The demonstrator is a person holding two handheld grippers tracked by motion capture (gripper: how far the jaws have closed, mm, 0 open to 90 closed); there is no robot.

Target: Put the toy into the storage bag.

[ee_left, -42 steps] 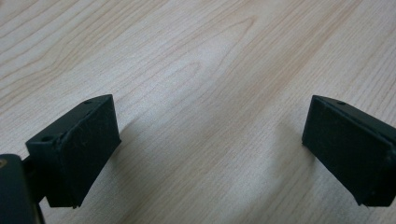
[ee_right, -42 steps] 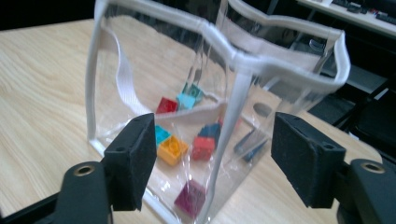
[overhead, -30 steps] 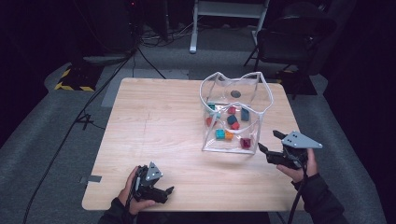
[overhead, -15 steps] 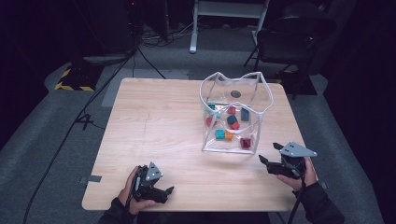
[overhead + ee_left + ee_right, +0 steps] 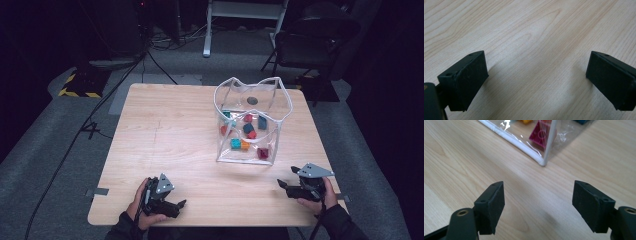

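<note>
The left tongs (image 5: 181, 203) lie low at the near left edge of the tabletop (image 5: 170, 135), held in a hand (image 5: 137, 205), with the jaws spread wide and only bare wood grain between them in the left gripper view. The right tongs (image 5: 282, 185) sit near the front right corner, also held wide apart and gripping nothing. Just ahead of them stands a clear plastic bin (image 5: 250, 125) with a white rim — its near corner (image 5: 543, 162) fills the top of the right gripper view, apart from the jaws. Inside it lie small coloured blocks (image 5: 245, 132) in red, teal and orange; a magenta block (image 5: 539, 137) rests against the corner wall. A dark round spot (image 5: 252, 100) shows on the far wall, possibly a sticker. Both tongs are well apart from each other.
</note>
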